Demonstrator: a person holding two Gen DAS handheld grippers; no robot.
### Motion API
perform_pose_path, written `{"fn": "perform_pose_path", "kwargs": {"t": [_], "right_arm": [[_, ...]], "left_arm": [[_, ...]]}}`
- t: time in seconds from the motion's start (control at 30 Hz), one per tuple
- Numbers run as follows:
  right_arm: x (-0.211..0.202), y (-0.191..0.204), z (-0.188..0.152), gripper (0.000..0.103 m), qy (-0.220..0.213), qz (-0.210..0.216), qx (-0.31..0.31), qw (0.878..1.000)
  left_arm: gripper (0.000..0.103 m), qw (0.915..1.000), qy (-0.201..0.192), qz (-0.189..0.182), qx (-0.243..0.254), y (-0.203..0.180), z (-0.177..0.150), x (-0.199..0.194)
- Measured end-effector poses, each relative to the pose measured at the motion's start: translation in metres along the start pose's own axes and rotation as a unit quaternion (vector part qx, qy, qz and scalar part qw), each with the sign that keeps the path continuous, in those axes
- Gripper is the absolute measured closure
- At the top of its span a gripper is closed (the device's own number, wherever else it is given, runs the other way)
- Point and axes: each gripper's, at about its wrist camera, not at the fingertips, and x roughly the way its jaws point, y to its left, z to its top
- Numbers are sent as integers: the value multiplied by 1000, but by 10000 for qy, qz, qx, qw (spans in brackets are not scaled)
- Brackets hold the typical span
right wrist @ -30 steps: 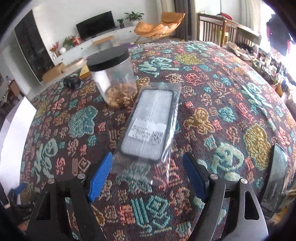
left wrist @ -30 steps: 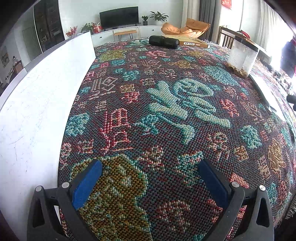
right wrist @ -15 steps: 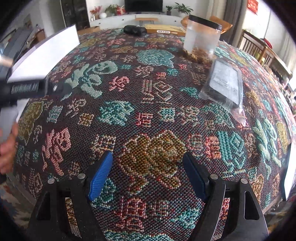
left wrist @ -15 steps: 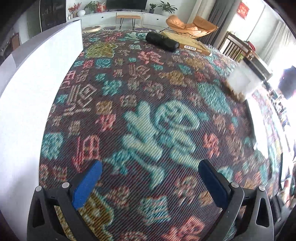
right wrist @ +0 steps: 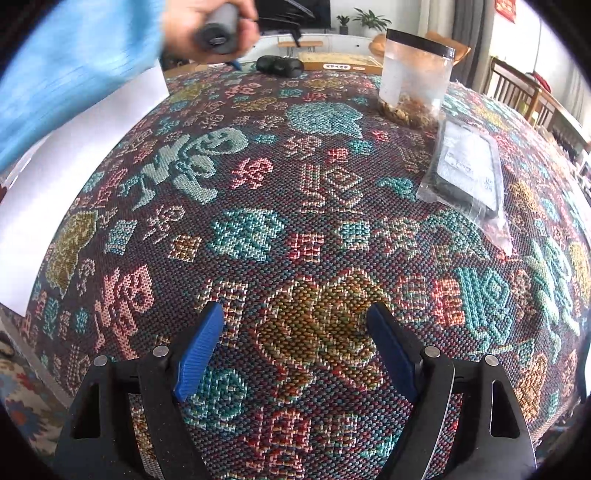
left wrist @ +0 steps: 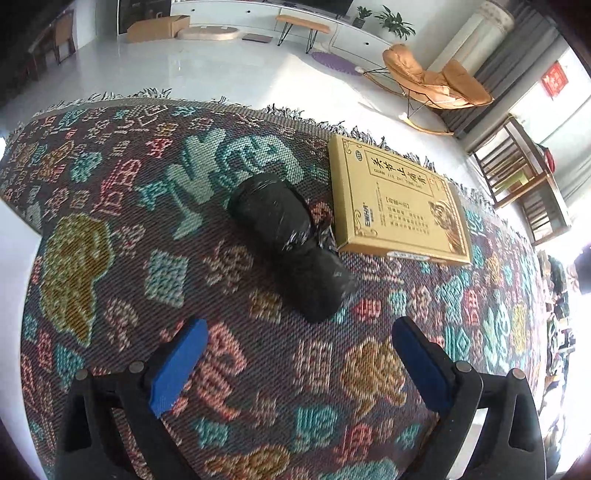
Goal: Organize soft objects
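A black soft roll wrapped in plastic [left wrist: 288, 243] lies on the patterned woven cloth [left wrist: 110, 229], near the table's far edge. My left gripper [left wrist: 299, 332] is open and empty, just short of the roll's near end. The roll also shows far off in the right wrist view [right wrist: 279, 65]. My right gripper [right wrist: 295, 321] is open and empty above the cloth at the near side. A flat dark item in a clear bag [right wrist: 467, 173] lies at the right.
A yellow flat box [left wrist: 395, 205] lies right of the roll, almost touching it. A clear jar with a black lid [right wrist: 415, 79] stands behind the bagged item. White bare tabletop [right wrist: 74, 162] runs along the left. The hand holding the left gripper [right wrist: 207, 22] shows at the top.
My left gripper has travelled far across the table to the black roll. My right gripper has swung away from the bagged item and now holds nearly still at the near side.
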Motion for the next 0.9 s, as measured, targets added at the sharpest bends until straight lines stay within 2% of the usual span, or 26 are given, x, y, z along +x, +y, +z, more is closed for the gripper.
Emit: {"fn": "perform_pose_path", "kwargs": {"t": [0.17,0.2,0.23,0.3,0.33,0.37,0.47,0.53,0.67,0.73,0.77,0.83,0.9], "right_arm": [[0,-5,3,19,-59,144,122,9998],[0,-6,4,19,-78,187,165,9997],[1,-8,5,19,-99,228,211,9995],[0,-11,6,19,-144,314,319,9989],[0,-13,6,19,-163,351,371,9986],[0,-14,7,19,-180,381,417,9982],[-1,-15,6,19,-201,410,470,9978],[0,-15,6,19,-207,412,478,9978],[-1,-20,6,19,-249,519,604,9965],[-4,-24,3,20,-281,599,713,9953],[-4,-27,2,20,-299,661,779,9943],[-5,-31,1,20,-324,737,878,9929],[-5,-32,0,20,-337,779,931,9920]], "left_arm": [[3,9974,-124,709,-93,-7,20,44],[2,9971,-189,743,-14,-8,21,47],[6,9965,-294,772,132,-11,22,48],[38,9965,-458,515,479,-14,19,42],[56,9955,-456,527,638,-14,17,38],[62,9949,-384,526,764,-13,13,35],[62,9918,-197,416,1190,-7,-18,16],[62,9876,-52,338,1532,-1,-57,-3],[62,9698,200,96,2429,14,-169,-49],[62,9640,277,18,2643,29,-218,-70],[61,9636,262,-7,2659,37,-237,-79],[61,9684,209,17,2486,56,-263,-95],[45,9741,158,112,2253,64,-275,-98]]}}
